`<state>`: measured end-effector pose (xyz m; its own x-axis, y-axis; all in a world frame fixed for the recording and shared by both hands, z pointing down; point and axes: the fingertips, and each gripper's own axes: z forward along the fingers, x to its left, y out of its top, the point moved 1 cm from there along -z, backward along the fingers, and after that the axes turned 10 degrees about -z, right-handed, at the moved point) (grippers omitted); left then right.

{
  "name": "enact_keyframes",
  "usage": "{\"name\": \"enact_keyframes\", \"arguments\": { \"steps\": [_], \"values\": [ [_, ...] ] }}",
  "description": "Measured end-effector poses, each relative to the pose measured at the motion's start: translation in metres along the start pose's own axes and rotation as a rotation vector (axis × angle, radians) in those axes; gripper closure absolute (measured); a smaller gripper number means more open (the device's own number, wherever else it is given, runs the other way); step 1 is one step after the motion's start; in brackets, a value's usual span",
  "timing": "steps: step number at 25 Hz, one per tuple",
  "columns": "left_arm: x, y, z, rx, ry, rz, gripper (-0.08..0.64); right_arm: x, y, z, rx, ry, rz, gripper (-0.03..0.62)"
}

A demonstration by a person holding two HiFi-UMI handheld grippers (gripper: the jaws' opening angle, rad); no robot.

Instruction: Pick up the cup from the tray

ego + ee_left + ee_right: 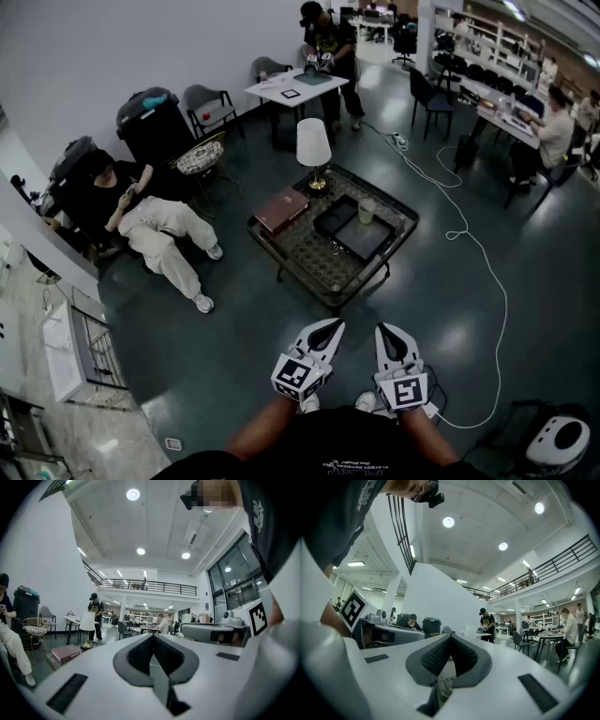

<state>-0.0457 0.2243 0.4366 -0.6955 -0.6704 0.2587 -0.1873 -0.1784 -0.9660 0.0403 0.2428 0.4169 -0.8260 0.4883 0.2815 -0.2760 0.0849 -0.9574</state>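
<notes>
In the head view a pale cup (367,210) stands upright on a black tray (343,232), which lies on a low dark coffee table (309,267) in the middle of the room. My left gripper (327,326) and right gripper (390,332) are held side by side low over the floor, well short of the table. Both point toward it. In the left gripper view the left gripper (152,637) has its jaws shut with nothing between them. The right gripper (450,637) looks the same in its own view, shut and empty.
A white-shaded lamp (313,148) and a brown book (281,210) share the table with the tray. A seated person (141,220) is at the left. A white cable (478,253) runs across the floor at the right. Another person (328,47) stands at a white table behind.
</notes>
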Motion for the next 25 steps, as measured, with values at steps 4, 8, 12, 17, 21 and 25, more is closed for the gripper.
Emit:
{"name": "enact_keyframes", "arguments": {
  "steps": [4,8,12,17,21,25],
  "values": [
    [-0.002,-0.002,-0.01,0.01,-0.005,0.002,0.551,0.013,-0.005,0.001,-0.121,-0.013,0.024,0.594],
    [0.0,0.0,-0.015,0.007,-0.006,0.008,0.551,0.022,-0.002,0.002,-0.115,-0.002,0.019,0.594],
    [0.004,0.001,-0.019,0.008,0.0,0.01,0.551,0.024,-0.002,0.003,-0.111,-0.004,0.019,0.594],
    [0.009,0.004,-0.023,0.01,0.004,0.025,0.551,0.025,0.004,0.006,-0.136,-0.012,0.029,0.594],
    [0.019,0.004,-0.029,-0.001,0.015,0.029,0.551,0.032,0.008,0.011,-0.16,-0.012,0.044,0.594],
    [0.028,0.01,-0.038,-0.022,0.026,0.021,0.551,0.04,0.007,0.015,-0.146,-0.008,0.05,0.594]
  ]
}}
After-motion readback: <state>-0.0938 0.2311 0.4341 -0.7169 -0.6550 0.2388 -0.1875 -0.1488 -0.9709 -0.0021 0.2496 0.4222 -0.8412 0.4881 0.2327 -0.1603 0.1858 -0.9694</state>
